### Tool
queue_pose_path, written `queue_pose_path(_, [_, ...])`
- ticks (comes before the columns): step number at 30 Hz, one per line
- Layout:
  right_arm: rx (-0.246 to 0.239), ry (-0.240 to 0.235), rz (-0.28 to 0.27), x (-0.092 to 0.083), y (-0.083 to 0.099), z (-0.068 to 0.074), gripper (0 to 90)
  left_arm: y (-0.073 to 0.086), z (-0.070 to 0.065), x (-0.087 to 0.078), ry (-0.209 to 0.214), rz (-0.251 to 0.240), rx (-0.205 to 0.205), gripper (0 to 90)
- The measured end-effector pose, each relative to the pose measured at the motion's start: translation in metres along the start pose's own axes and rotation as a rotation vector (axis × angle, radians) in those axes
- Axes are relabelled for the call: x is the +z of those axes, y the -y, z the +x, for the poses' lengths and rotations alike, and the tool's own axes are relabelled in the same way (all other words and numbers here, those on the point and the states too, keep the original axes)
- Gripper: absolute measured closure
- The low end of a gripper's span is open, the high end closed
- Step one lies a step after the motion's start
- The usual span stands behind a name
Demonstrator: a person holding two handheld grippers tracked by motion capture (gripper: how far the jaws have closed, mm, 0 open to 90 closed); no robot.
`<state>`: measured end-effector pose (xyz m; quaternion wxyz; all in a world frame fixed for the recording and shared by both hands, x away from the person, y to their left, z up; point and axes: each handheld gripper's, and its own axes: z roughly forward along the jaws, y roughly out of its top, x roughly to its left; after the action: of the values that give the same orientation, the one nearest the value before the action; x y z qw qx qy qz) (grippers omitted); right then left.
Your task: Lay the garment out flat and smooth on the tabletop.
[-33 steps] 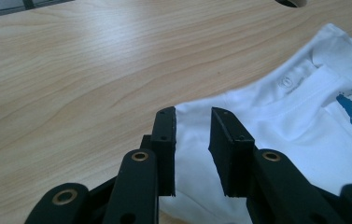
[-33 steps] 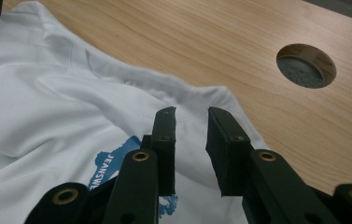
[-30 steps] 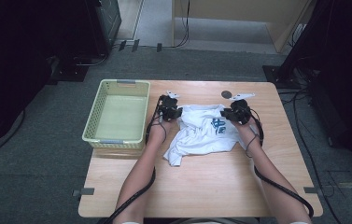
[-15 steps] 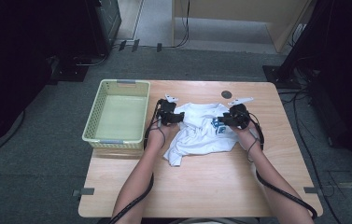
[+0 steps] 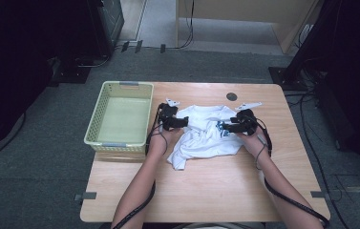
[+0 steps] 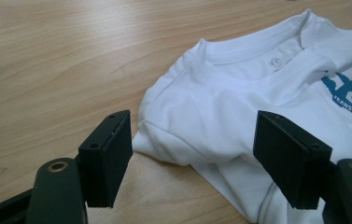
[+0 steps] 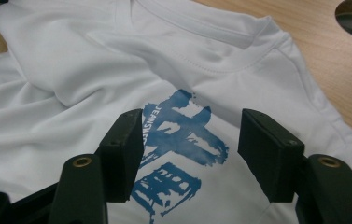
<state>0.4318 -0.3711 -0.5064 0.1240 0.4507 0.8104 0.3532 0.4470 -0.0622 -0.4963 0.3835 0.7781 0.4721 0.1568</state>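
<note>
- Since the earlier high view, both sets of jaws have been opening: my left gripper [image 5: 183,122] and my right gripper [image 5: 226,128] were closed on the cloth, and both are now letting it go, while my hands are staying about where they were.
- In the left gripper view, I am seeing the left gripper [image 6: 192,163] standing with its two black jaws well apart, holding nothing; a sleeve fold of the crumpled white cotton T-shirt with a blue printed logo [image 6: 239,102] is lying between and beyond the jaws, and neither pad is pressing on it.
- In the right gripper view, the right gripper [image 7: 190,156] is hovering with its jaws partly spread just over the blue print [image 7: 183,154], gripping nothing; the cloth is lying flat under the gap.
- Working outward, the T-shirt [image 5: 206,136] is lying bunched in the middle of the light wooden table [image 5: 206,191], neck towards the far edge, one loose corner trailing towards me.
- My two hands are sitting at its left and right edges, with the forearms coming in from the near side.
- The pale yellow-green plastic lattice basket [image 5: 102,114] is sitting at the table's left end, just beside the left gripper and apart from the shirt.
- A small dark round disc [image 5: 231,96] is lying on the wood beyond the shirt, near the far edge.
</note>
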Motion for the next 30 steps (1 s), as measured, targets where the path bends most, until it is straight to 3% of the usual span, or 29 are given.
queue_pose_path(9, [0.006,-0.003,0.022,0.003,0.012,-0.001,39.1,0.004,-0.001,-0.001,-0.013,-0.004,-0.004,26.7])
queue_pose_path(15, [0.007,0.001,0.017,0.004,0.014,-0.001,31.4,0.006,-0.003,-0.001,-0.022,-0.005,-0.009,26.7])
queue_pose_path(21, [-0.017,0.026,0.004,0.004,0.018,-0.001,29.2,0.011,-0.003,-0.002,-0.030,-0.014,-0.017,26.6])
queue_pose_path(30, [-0.002,0.037,-0.009,0.002,0.021,-0.006,27.8,0.020,-0.003,-0.005,-0.025,-0.028,-0.022,26.6])
